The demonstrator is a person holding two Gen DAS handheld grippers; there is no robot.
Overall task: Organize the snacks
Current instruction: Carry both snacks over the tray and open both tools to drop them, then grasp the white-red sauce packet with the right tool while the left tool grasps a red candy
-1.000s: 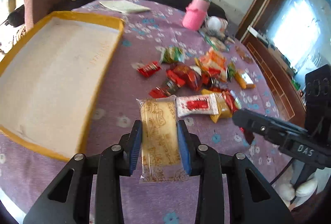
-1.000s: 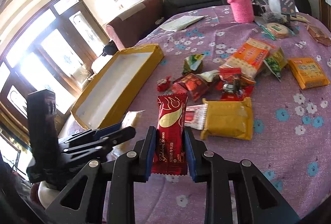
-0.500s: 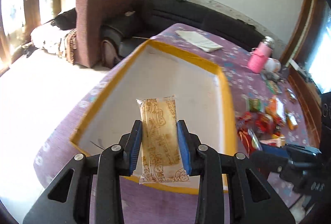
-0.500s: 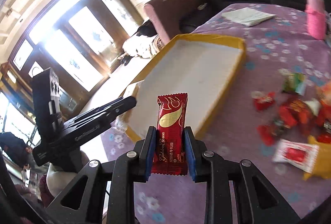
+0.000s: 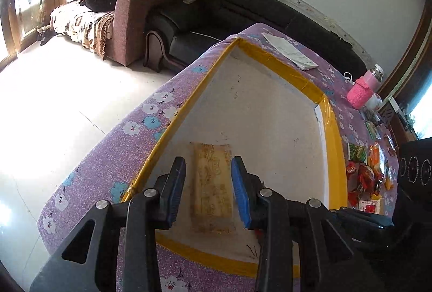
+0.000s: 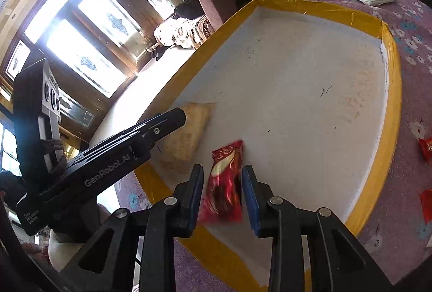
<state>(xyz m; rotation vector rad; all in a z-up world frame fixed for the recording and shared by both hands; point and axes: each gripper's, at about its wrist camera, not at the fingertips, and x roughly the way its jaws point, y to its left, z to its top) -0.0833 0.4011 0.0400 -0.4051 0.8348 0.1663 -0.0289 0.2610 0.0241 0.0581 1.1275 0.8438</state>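
Glossy red wrapper (image 6: 225, 184), blurred, loose between right hand-held gripper (image 6: 222, 196), just spreading; tan flat packet (image 5: 212, 181) at 12 beyond left hand-held gripper (image 5: 208, 189), spread, just widening.

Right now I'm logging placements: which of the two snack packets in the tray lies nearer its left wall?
The pale tan biscuit packet, beside the yellow wall; the red wafer packet lies further right.

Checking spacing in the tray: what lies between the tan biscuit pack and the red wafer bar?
Only bare white tray floor lies between the biscuit pack and the wafer bar, seen in the right wrist view.
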